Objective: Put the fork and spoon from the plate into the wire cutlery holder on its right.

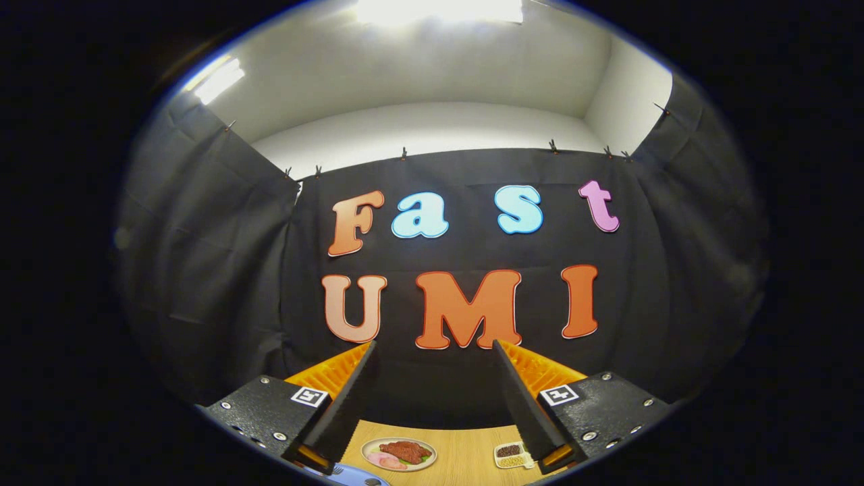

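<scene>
Gripper view shows the fingers point(432, 398) spread wide, holding nothing, above the pale wooden worktop point(466, 466). Fork, spoon and holder are hidden, so reaching down blind could miss.

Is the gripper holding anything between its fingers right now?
No. The gripper is open, its fingers spread wide with only the booth wall between them, well above the wooden table.

fingers point(368, 378) spread wide, nothing between them; booth wall point(459, 391) well ahead.
</scene>
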{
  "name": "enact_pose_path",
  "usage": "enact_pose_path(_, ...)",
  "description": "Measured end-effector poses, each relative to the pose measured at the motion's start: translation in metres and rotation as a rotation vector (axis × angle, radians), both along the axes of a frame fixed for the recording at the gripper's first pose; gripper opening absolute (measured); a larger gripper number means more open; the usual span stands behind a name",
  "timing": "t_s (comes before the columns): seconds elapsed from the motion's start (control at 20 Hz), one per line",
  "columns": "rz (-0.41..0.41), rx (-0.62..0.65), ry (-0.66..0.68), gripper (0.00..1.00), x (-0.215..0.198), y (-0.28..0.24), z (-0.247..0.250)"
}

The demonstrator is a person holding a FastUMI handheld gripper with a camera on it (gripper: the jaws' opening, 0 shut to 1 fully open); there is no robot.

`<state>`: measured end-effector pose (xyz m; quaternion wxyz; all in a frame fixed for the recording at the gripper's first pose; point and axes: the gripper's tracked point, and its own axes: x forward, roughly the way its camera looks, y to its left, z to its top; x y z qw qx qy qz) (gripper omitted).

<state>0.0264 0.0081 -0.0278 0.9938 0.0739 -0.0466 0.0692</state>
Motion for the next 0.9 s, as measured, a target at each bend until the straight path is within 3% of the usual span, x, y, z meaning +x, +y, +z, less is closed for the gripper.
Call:
enact_pose_path(0.7,0.031,0.020,0.119,0.98,-0.005,0.073,-0.041)
enact_pose_path(0.9,0.048,-0.008,0.054,0.98,-0.014,0.093,-0.031)
